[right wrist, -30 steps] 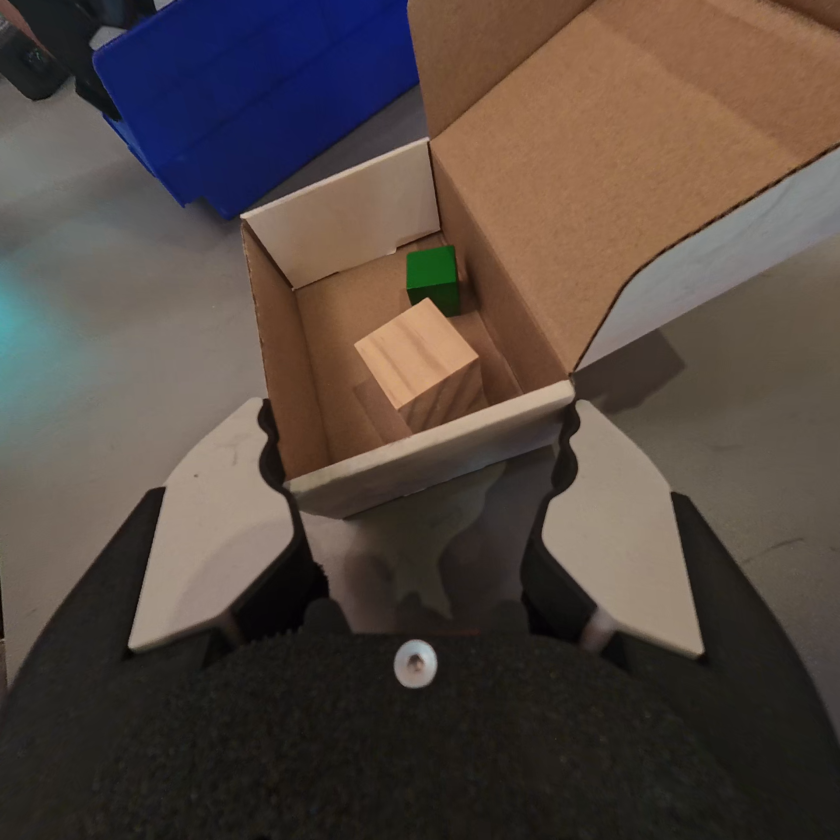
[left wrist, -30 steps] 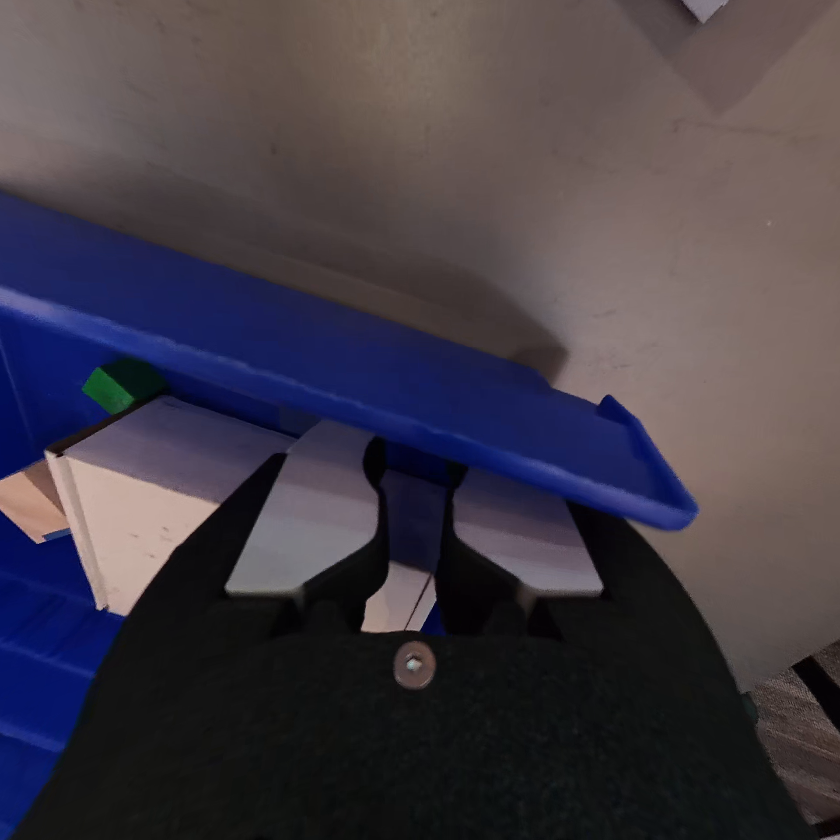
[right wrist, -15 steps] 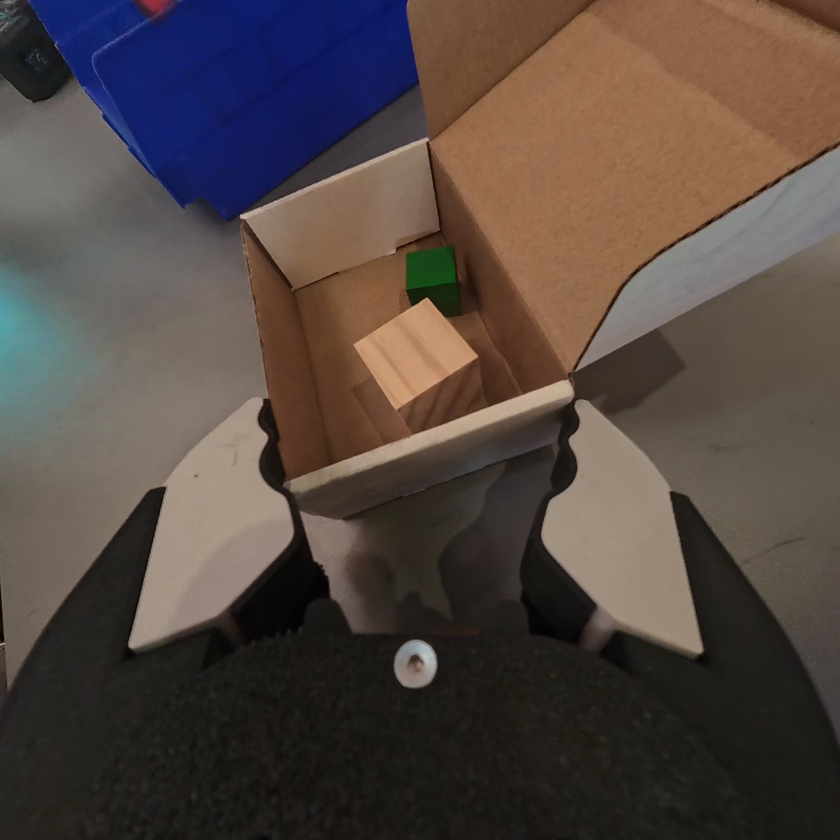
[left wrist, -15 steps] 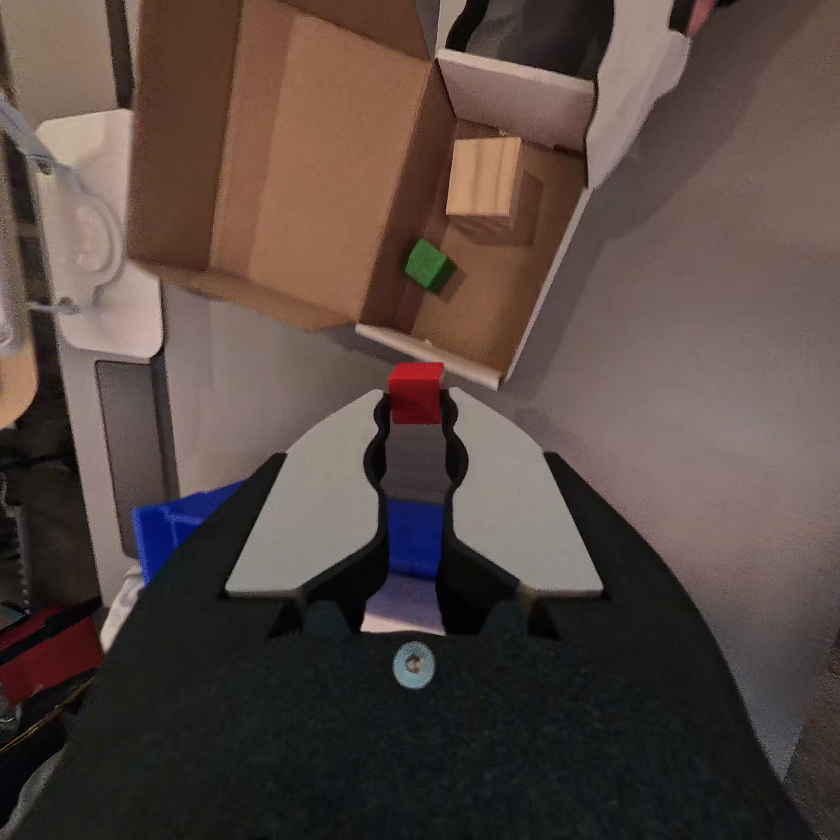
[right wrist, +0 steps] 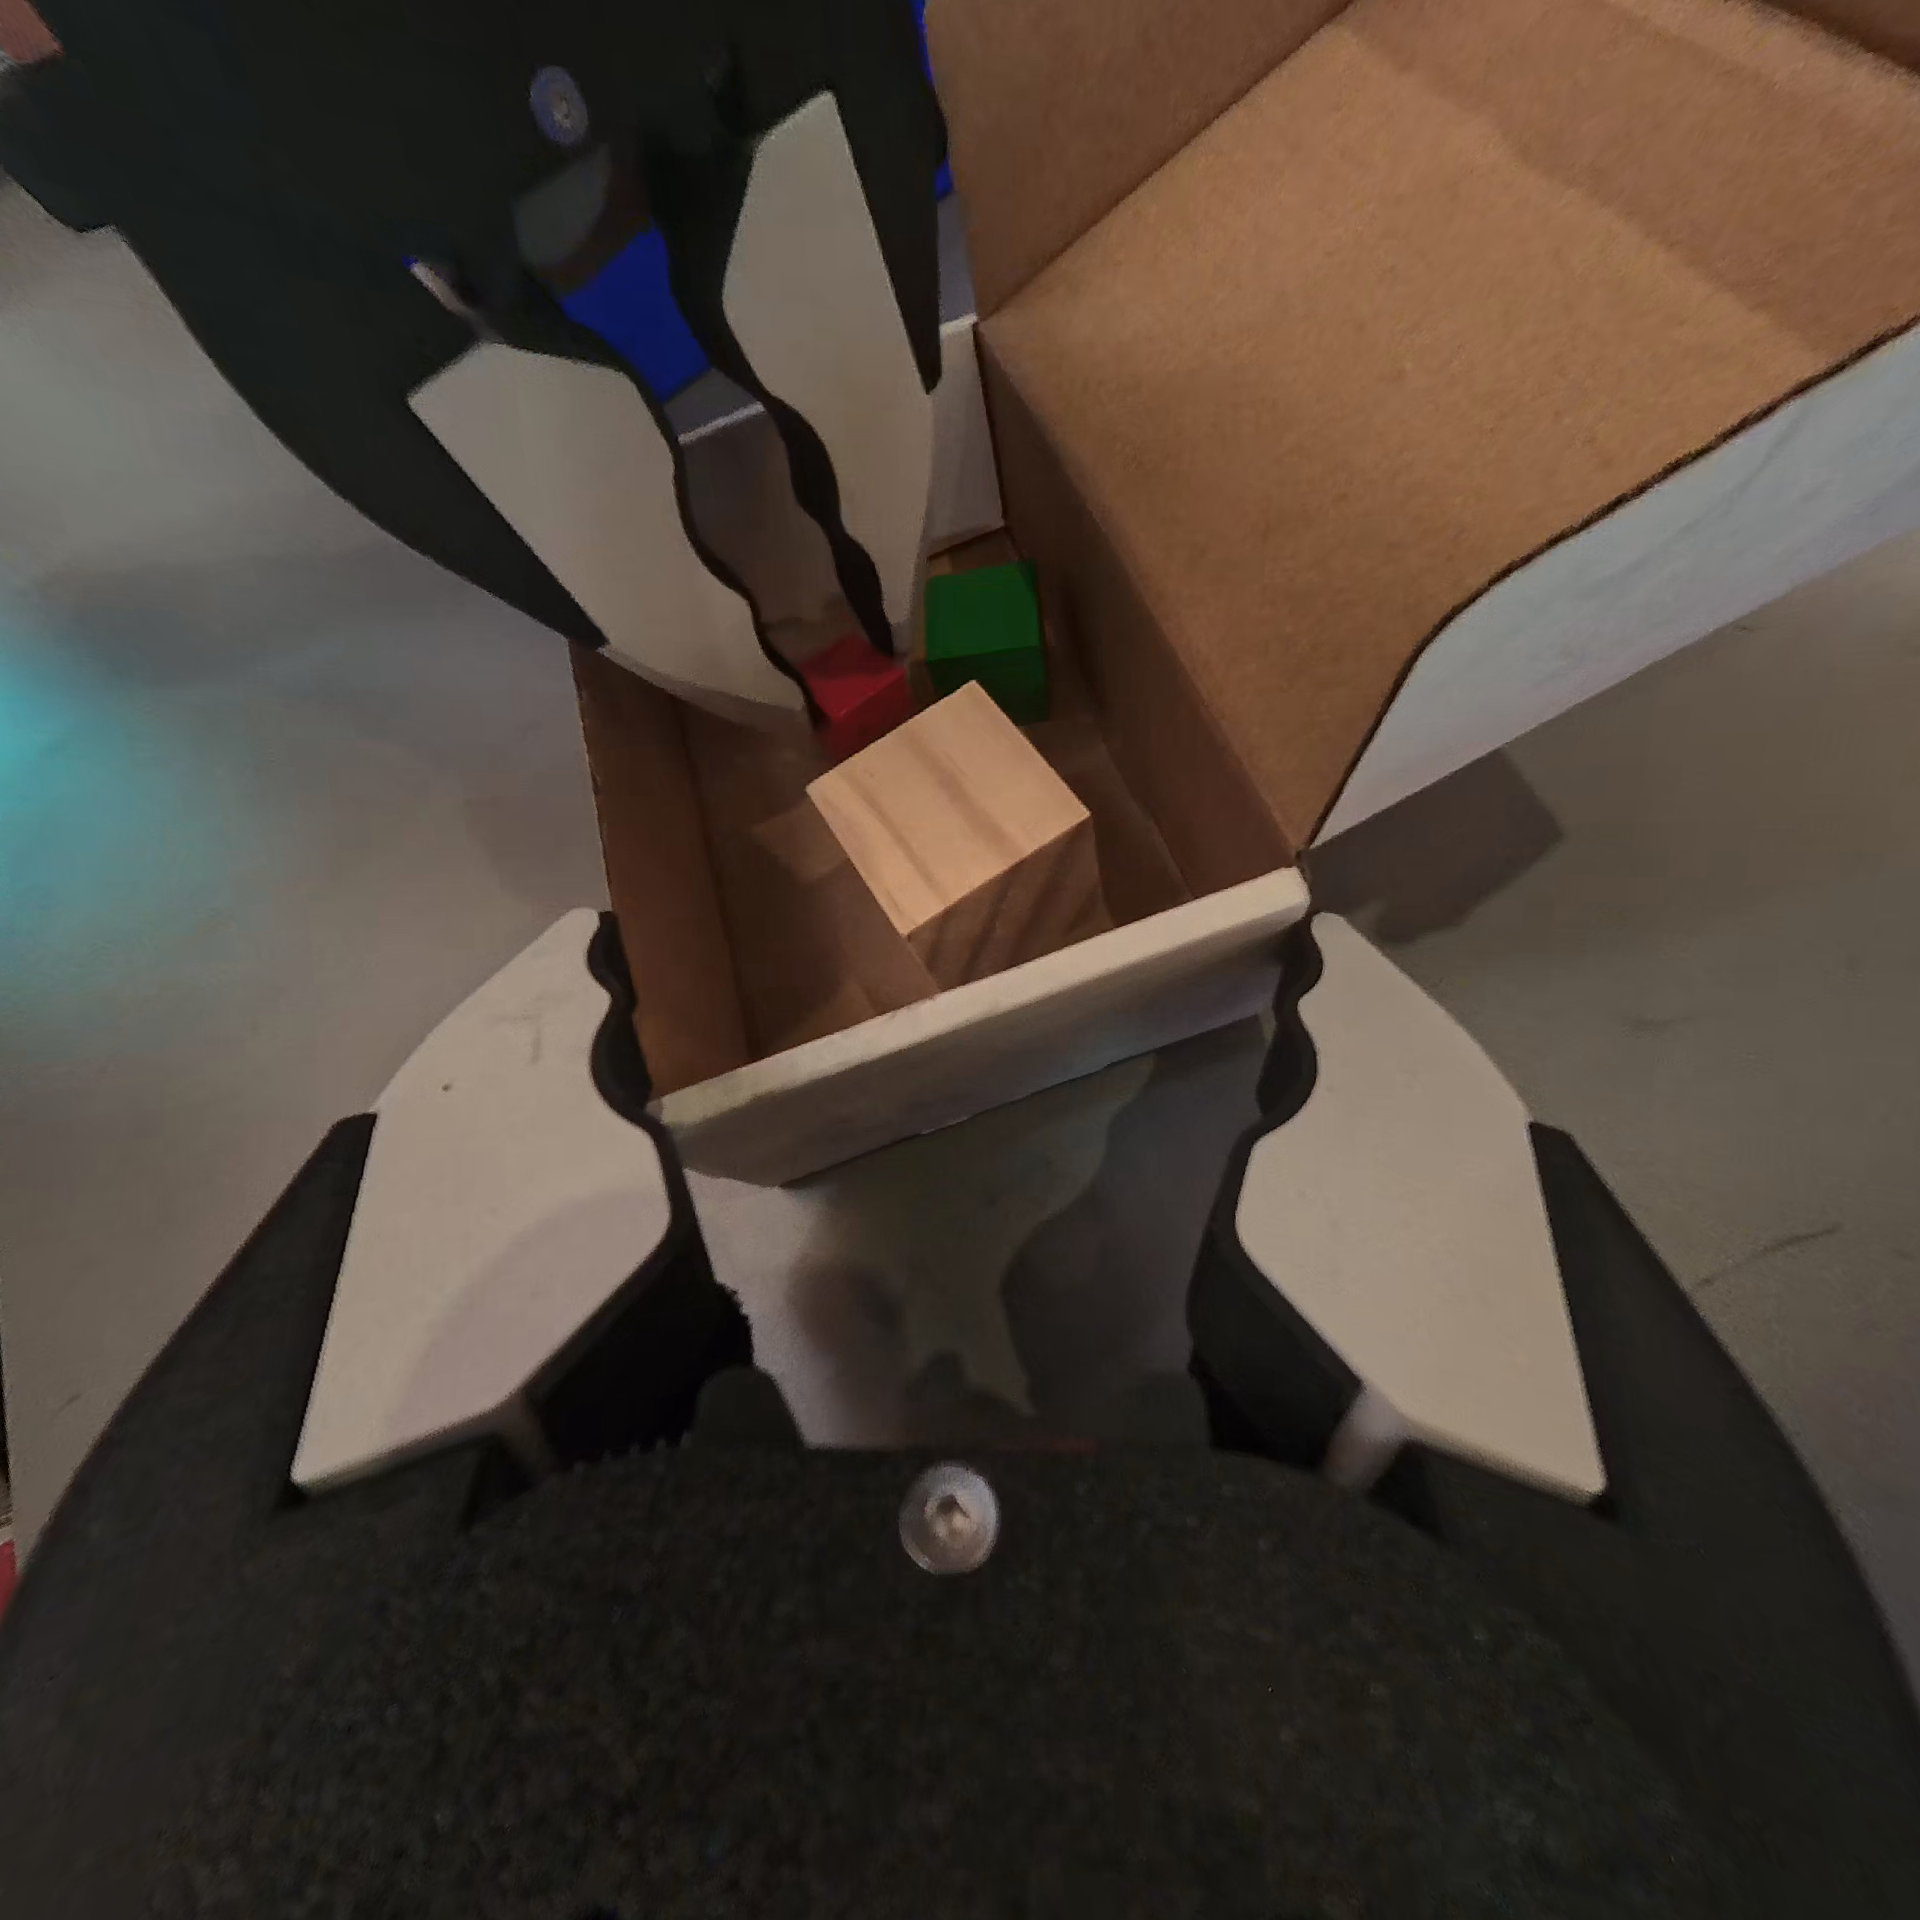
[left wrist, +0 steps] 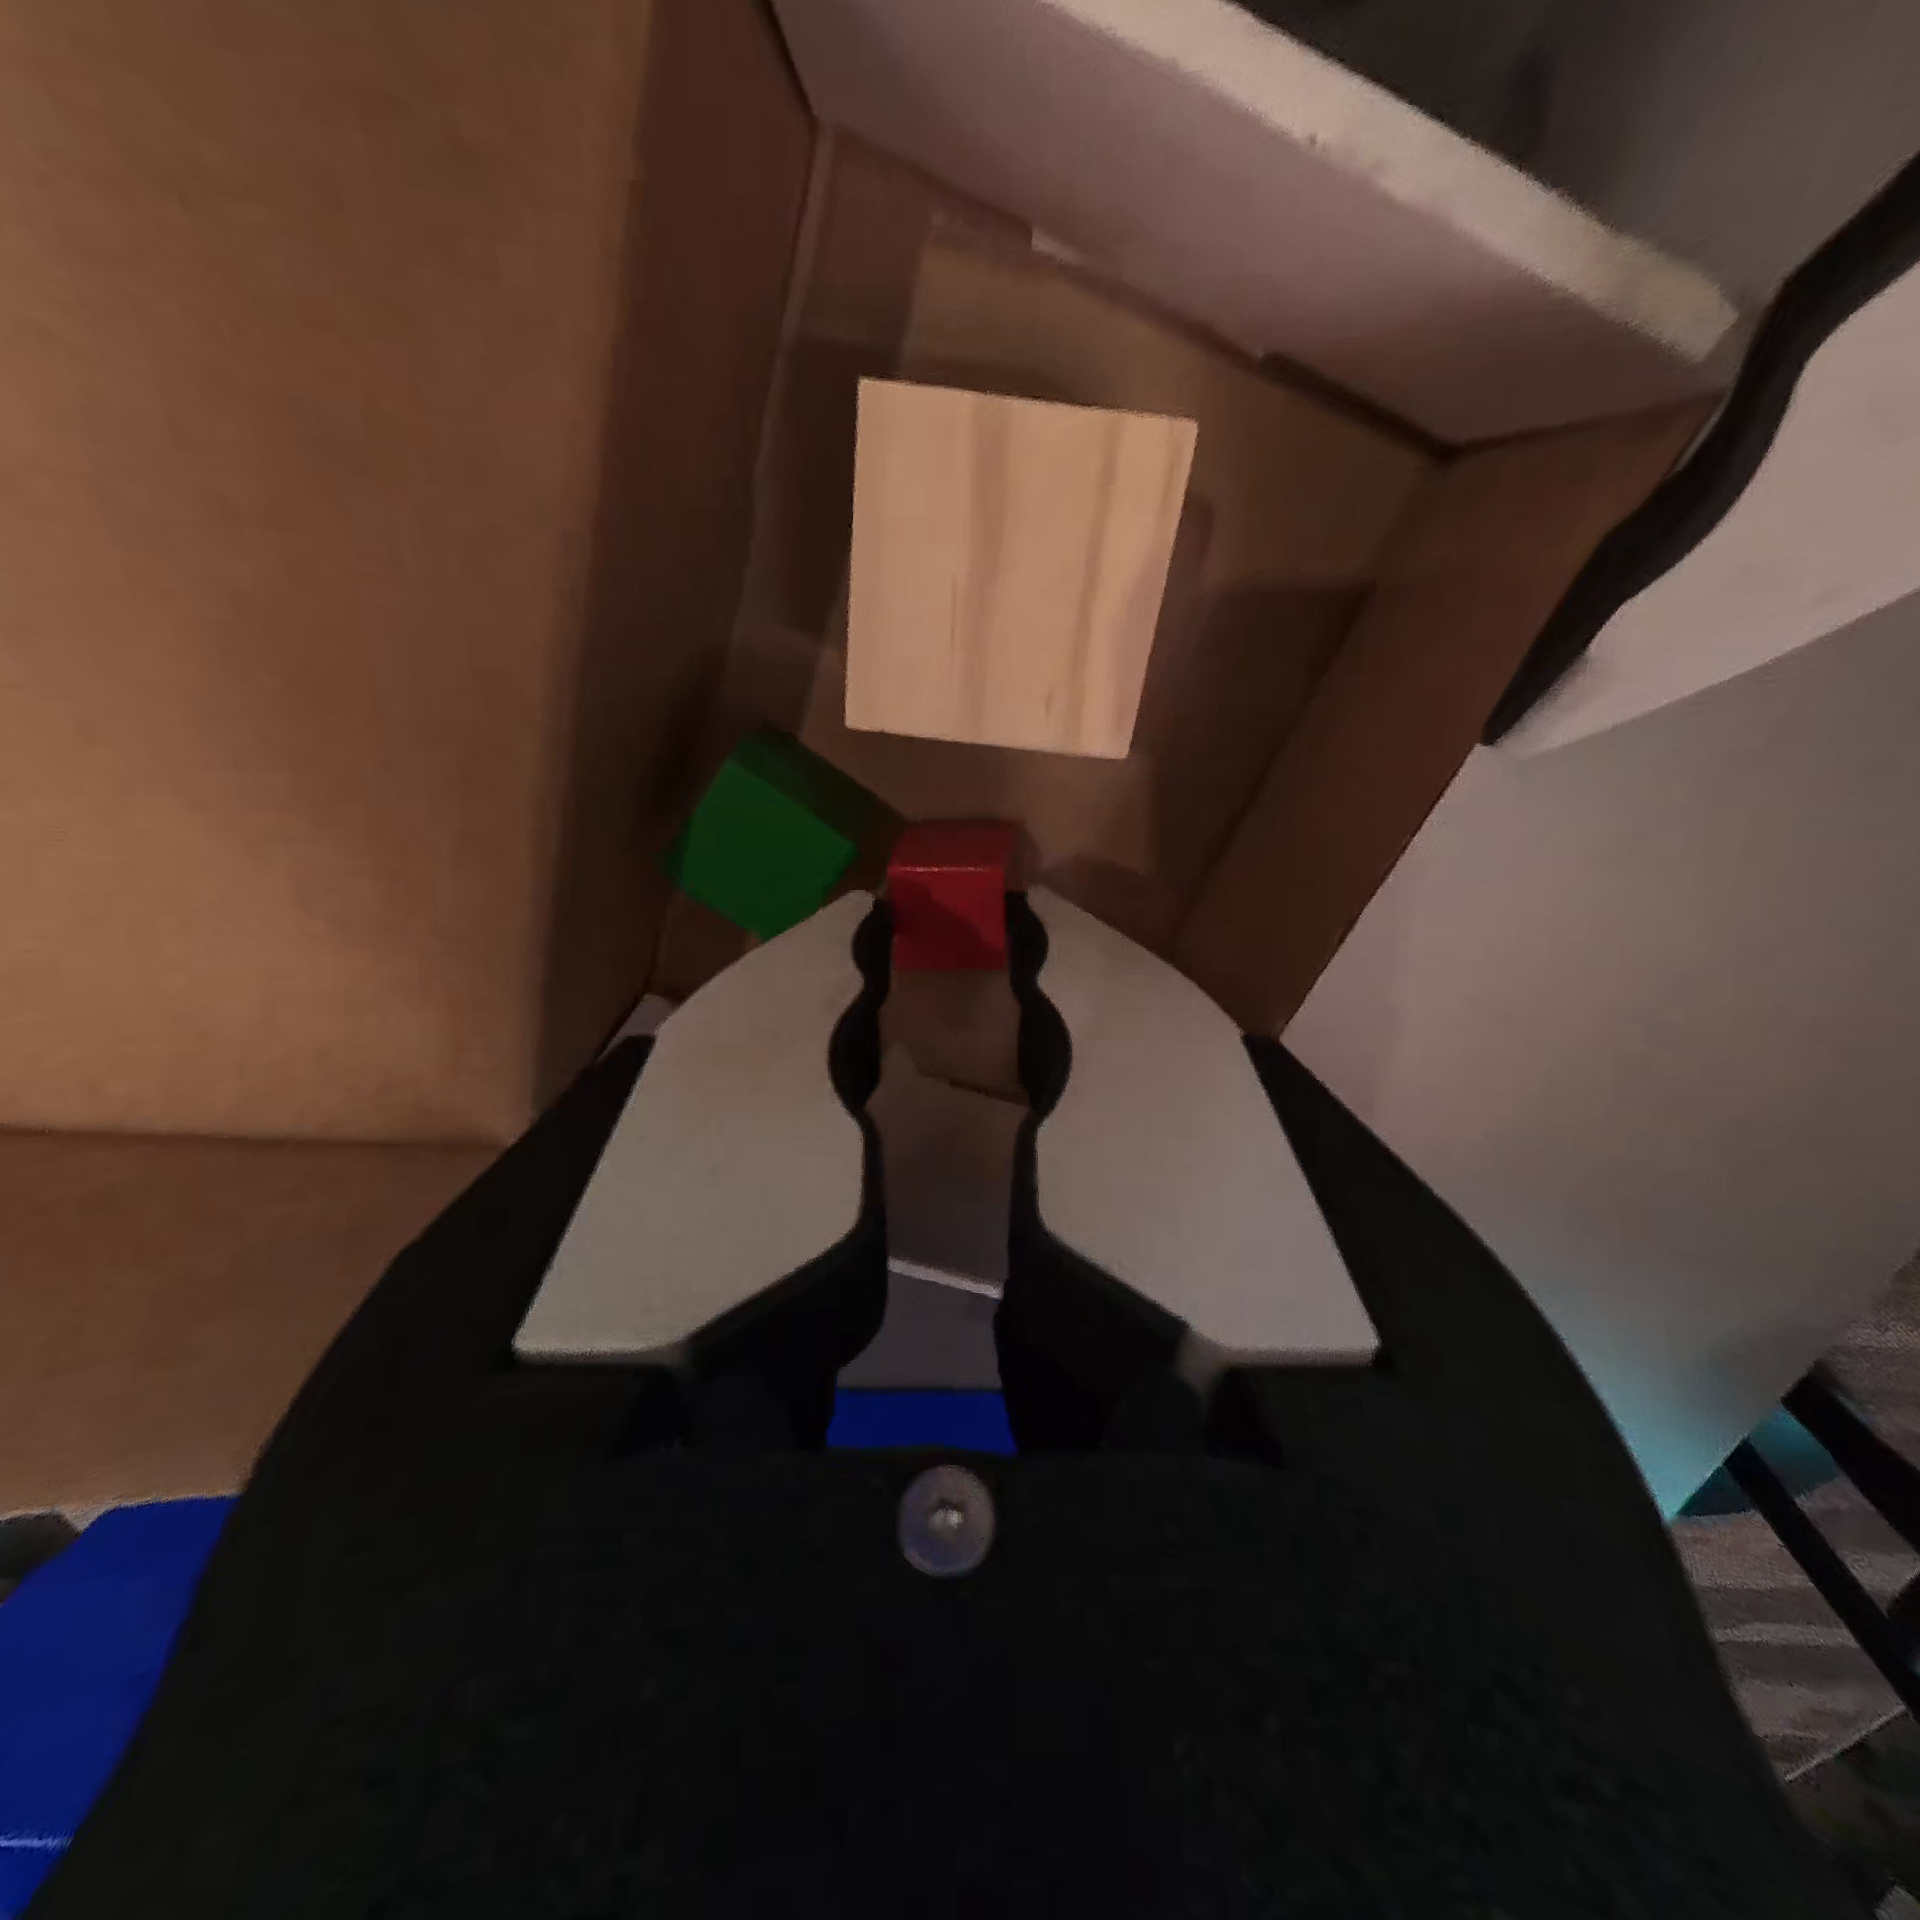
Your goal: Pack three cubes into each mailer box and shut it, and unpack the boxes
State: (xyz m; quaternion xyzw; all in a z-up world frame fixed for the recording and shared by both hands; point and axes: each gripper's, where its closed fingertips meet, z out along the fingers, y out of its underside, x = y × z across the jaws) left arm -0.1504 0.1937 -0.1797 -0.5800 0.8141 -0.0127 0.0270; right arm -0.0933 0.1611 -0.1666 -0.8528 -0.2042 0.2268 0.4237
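Observation:
An open mailer box stands on the grey table, its lid raised at the right. Inside lie a large pale wooden cube and a small green cube. My left gripper reaches down into the far end of the box, shut on a small red cube just beside the green one. In the left wrist view the red cube sits at the tips of my left gripper, with the green cube to the left and the wooden cube beyond. My right gripper has its jaws wide, clasping the near end of the box from both sides.
A blue bin lies behind the left gripper, at the lower left of its view. Grey tabletop surrounds the box. The upright lid walls off the box's right side.
My left gripper rose out of the blue bin with the red cube, swung over to the mailer box and dropped into it. The right gripper and the box stayed still.

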